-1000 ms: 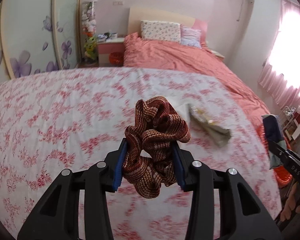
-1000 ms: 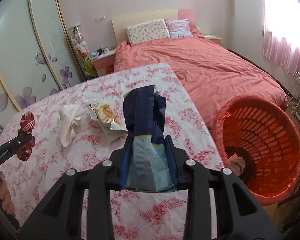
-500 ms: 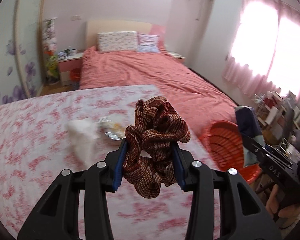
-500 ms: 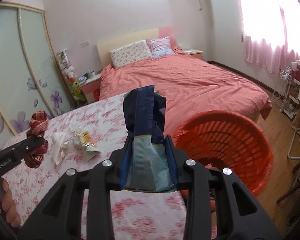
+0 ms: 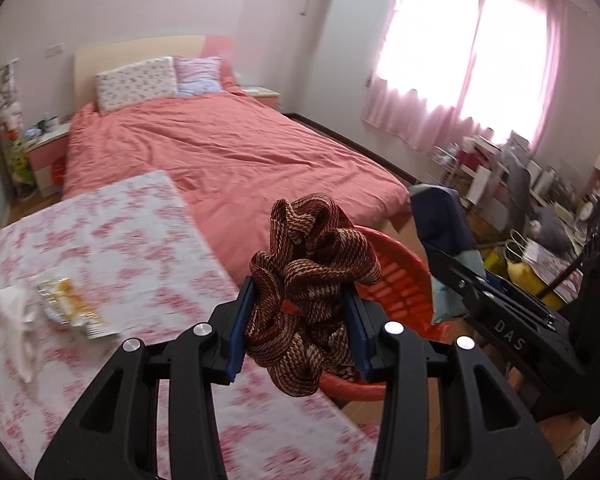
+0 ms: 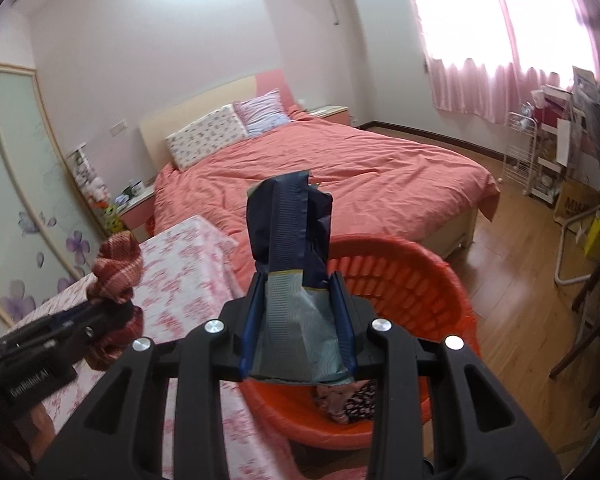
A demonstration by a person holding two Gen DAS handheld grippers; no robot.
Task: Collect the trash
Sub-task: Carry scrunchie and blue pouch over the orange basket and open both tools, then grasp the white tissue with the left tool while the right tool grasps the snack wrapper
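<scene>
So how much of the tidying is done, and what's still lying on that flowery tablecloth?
Some items already lie in the orange basket. In hand: the left claw grips a brown scrunchie, and the right claw grips a dark blue wrapper, both near the basket but not dropped in. Left on the tablecloth: a white tissue and a foil snack wrapper.

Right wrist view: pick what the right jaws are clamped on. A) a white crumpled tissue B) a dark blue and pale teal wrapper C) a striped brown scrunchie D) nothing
B: the right gripper has its jaws pressed on the dark blue and pale teal wrapper, held above the orange basket; the striped brown scrunchie is in the left gripper.
</scene>
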